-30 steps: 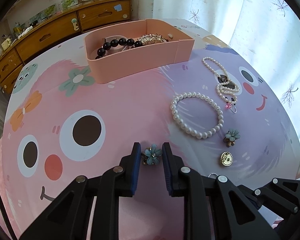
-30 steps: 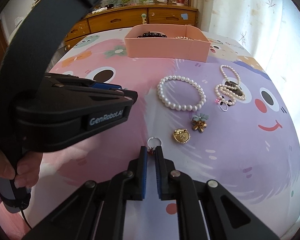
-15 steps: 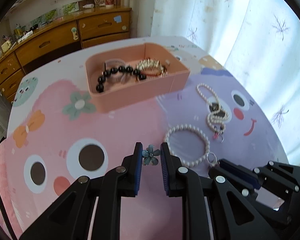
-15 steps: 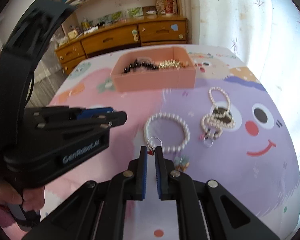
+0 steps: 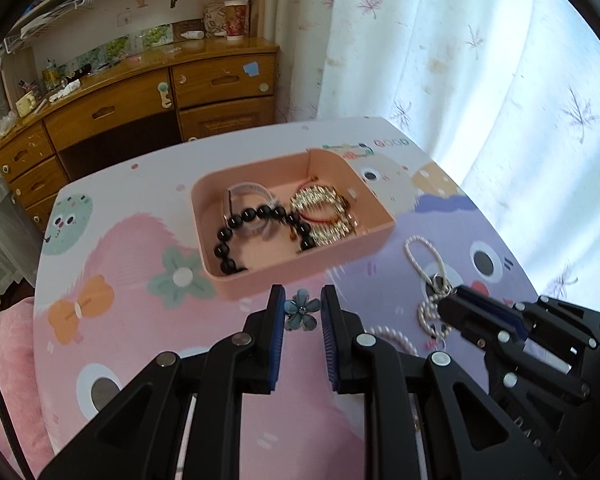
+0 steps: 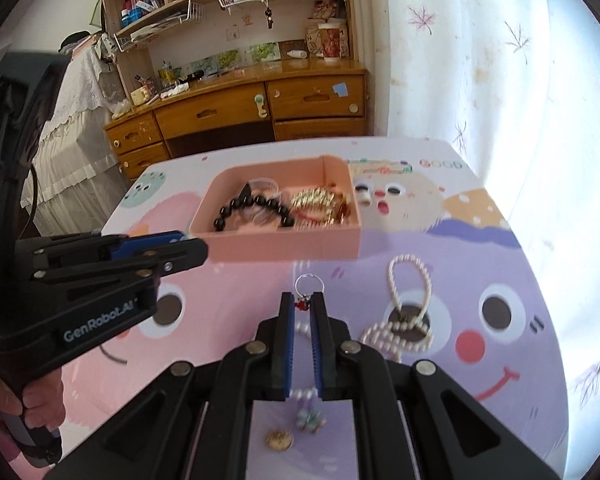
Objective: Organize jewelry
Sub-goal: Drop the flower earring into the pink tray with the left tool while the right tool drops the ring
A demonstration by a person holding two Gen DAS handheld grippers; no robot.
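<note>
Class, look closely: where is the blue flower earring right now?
In the left wrist view, the blue flower earring is pinched in the left gripper, just before the pink tray.

left gripper (image 5: pixel 302 316) lower centre, pads clamped on blue flower earring (image 5: pixel 301 314) | pink tray (image 5: pixel 300 264) mid-frame just above: black bead bracelet (image 5: pixel 260 224), gold bracelet (image 5: pixel 324 216) inside | right gripper (image 5: pixel 488 320) lower right, over pearl necklace (image 5: pixel 422 256) | cartoon tablecloth (image 5: pixel 132 280) beneath

The right fingers (image 6: pixel 303 334) hide most of the pearl bracelet (image 6: pixel 303 393). The ring (image 6: pixel 309 283) charm is too small to make out. The hand (image 6: pixel 24 402) is cut off at the edge.
</note>
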